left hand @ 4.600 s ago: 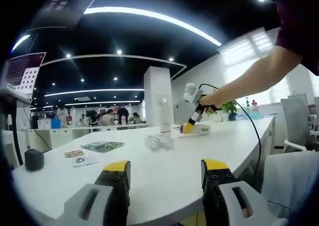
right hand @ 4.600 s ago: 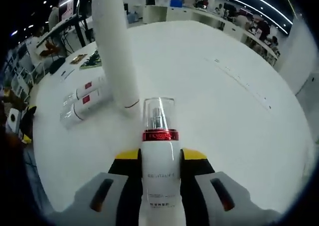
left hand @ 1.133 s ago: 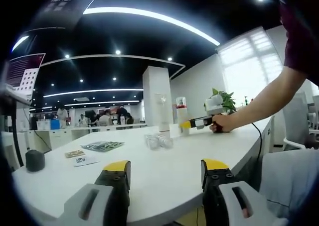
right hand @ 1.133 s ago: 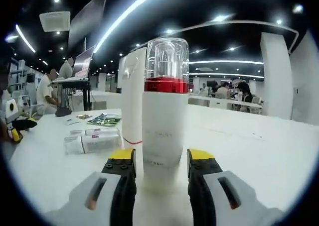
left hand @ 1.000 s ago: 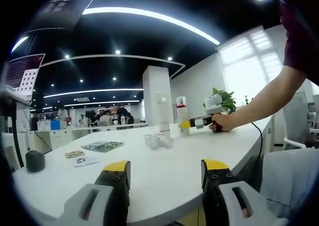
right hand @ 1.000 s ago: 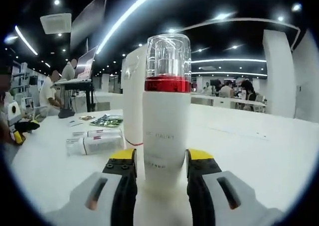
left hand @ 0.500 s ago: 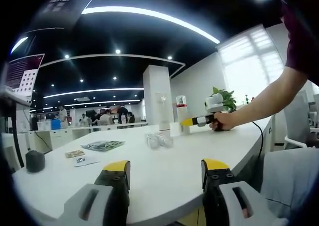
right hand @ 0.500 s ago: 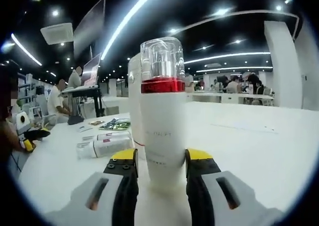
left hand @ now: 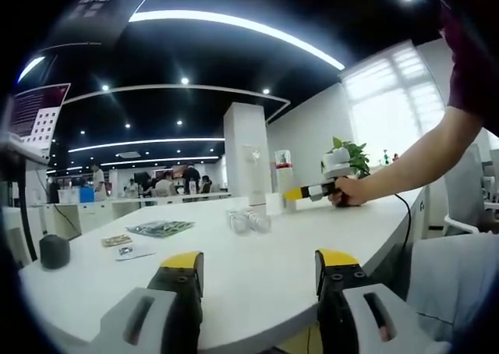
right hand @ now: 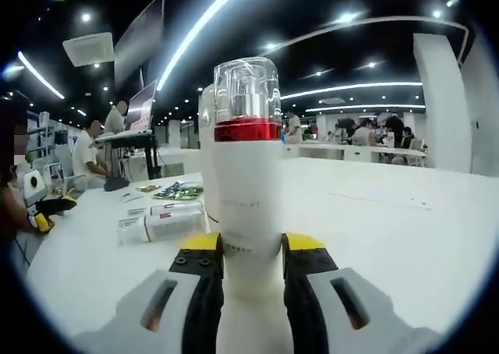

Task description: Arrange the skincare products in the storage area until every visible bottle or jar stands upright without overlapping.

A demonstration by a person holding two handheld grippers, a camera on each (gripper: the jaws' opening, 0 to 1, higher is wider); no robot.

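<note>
White pump bottle with red collar, clear cap [right hand: 248,175] stood upright between right gripper [right hand: 251,254] jaws, clamped; left gripper [left hand: 258,267] jaws apart, level above white table [left hand: 234,253].

I am counting four skincare pieces around the white table [right hand: 405,237]. One pump bottle [right hand: 248,175] with a red band and clear cap is standing upright on it between my right gripper's [right hand: 251,262] jaws. One tall white tube [right hand: 207,147] is standing just behind that bottle. Two white tubes [right hand: 160,221] are lying side by side on the table, off to the bottle's left. I am holding two grippers: my left gripper [left hand: 257,270] is hanging open at the table's near edge. One black object [left hand: 53,250] and two printed sheets [left hand: 148,235] are sitting toward the table's far left.
</note>
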